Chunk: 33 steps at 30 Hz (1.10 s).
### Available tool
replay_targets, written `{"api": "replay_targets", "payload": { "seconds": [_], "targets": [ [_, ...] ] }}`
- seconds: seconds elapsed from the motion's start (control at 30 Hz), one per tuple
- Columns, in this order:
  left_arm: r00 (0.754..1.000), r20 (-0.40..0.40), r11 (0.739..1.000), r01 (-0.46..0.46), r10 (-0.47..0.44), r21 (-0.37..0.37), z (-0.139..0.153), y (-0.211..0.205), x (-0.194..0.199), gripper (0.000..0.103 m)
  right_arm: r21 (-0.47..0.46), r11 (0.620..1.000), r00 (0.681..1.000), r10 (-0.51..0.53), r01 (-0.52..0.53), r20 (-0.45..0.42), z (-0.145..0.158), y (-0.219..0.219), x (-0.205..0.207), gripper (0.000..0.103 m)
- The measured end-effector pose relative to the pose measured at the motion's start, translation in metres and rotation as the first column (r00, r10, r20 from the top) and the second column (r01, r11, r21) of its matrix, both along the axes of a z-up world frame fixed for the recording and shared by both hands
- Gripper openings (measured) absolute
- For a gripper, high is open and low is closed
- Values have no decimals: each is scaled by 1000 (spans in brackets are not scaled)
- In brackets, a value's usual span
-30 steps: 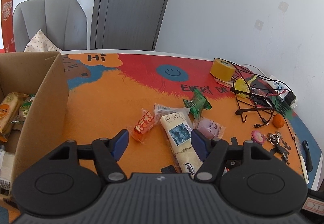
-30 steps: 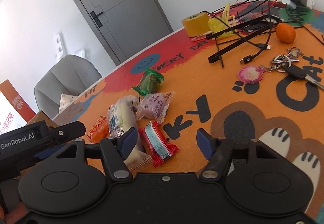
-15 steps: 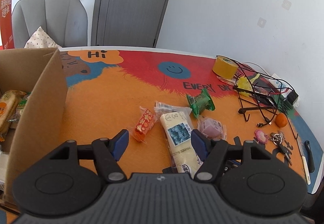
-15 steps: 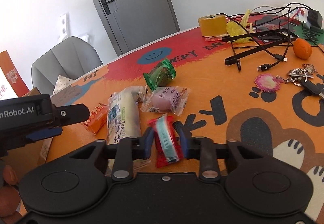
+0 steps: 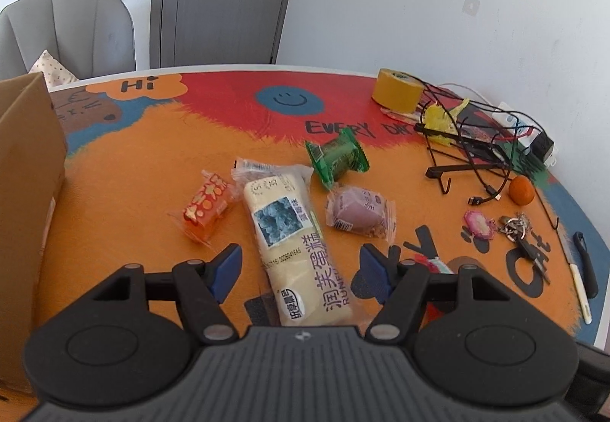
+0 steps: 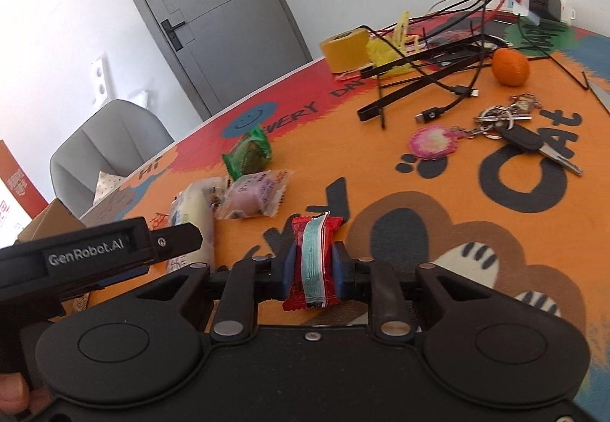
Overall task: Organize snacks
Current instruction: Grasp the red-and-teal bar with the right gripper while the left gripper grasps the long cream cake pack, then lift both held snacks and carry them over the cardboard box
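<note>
**Red packet lifted in the right gripper**

Lifted since half a second ago, the red snack packet [image 6: 313,261] now sits clear of the table mat [image 6: 438,193], pinched between the right gripper [image 6: 312,269] fingers. Spread wide, the left gripper [image 5: 299,265] hovers over the long cream cake bar [image 5: 293,242], touching nothing. Beside the bar lie an orange snack [image 5: 206,204], a purple snack [image 5: 358,210] and a green snack [image 5: 337,157]. At the far left stands the cardboard box [image 5: 26,162].

Cartoon tablecloth [image 5: 160,162]; snack packets [image 5: 293,227], keys [image 6: 511,124], orange [image 6: 510,66] atop.
</note>
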<state>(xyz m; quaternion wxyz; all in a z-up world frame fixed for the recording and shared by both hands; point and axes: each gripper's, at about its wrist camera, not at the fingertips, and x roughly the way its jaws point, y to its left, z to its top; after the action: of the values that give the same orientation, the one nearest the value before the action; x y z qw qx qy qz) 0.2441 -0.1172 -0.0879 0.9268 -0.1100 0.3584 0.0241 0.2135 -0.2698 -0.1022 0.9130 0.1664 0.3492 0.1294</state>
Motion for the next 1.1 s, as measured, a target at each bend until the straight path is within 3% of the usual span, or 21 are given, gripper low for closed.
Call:
{"api": "replay_targets", "payload": {
  "seconds": [0.17, 0.2, 0.27, 0.3, 0.43, 0.47, 0.57, 1.1],
  "targets": [
    [999, -31, 1000, 8, -8, -1, -12, 3, 4, 66, -4, 1000, 1000, -11, 11, -2, 0, -3, 0, 24],
    [1000, -26, 1000, 15, -14, 9, -12, 2, 3, 62, -6, 1000, 1000, -11, 11, -1, 0, -3, 1, 26],
    [999, -28, 1000, 23, -23, 8, -11, 3, 2, 45, -17, 1000, 1000, -4, 4, 6, 1, 2, 1, 34],
    [999, -29, 1000, 31, -31, -5, -9, 5, 1, 42, -23, 1000, 1000, 4, -4, 11, 2, 4, 1, 39],
    [999, -10, 998, 53, -54, -15, -5, 10, -6, 31, -54, 998, 999, 28, -27, 24, 2, 15, 2, 40],
    [999, -6, 998, 54, -54, -19, -3, 11, -8, 30, -72, 997, 999, 31, -28, 30, 2, 18, 1, 39],
    [999, 7, 998, 50, -50, -27, 2, 15, -13, 26, -80, 996, 999, 34, -32, 21, 2, 21, 1, 22],
    [993, 99, 994, 71, -63, -79, 31, 31, -47, 8, -14, 999, 997, 41, -40, 72, 28, 26, -22, 21]
  ]
}}
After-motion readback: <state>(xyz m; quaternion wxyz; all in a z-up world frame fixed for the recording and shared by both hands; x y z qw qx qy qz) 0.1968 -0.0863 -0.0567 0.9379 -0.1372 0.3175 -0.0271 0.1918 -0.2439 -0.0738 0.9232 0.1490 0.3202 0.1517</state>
